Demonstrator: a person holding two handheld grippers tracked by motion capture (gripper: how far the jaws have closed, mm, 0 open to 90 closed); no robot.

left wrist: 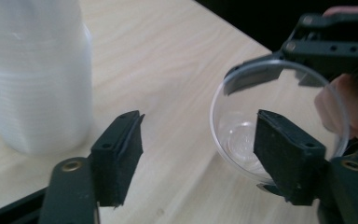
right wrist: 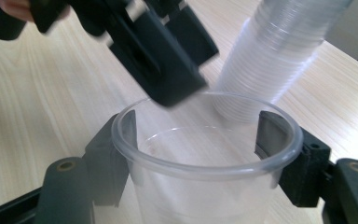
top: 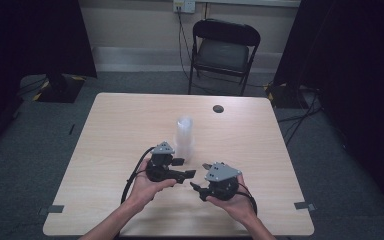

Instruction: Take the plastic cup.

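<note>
My right tongs (right wrist: pixel 200 158) clench a clear cup (right wrist: pixel 205 154) by its wall, above the table (top: pixel 120 120) near its front edge. My left tongs (left wrist: pixel 200 149) stand released, jaws spread. The cup stack (top: pixel 184 136) rises mid-table.

The left gripper (left wrist: pixel 196 154) has its 2 black jaws standing wide apart over the pale wood table (left wrist: pixel 177 60), with nothing between the pads. Beyond the right-hand jaw, a clear cup (left wrist: pixel 237 121) lies tilted with its open mouth facing the camera, gripped at the rim by the right gripper (left wrist: pixel 326 51); part of a hand (left wrist: pixel 345 107) shows behind it. At the left, near the jaw, a stack of cups (left wrist: pixel 32 74) stands on the table.
</note>
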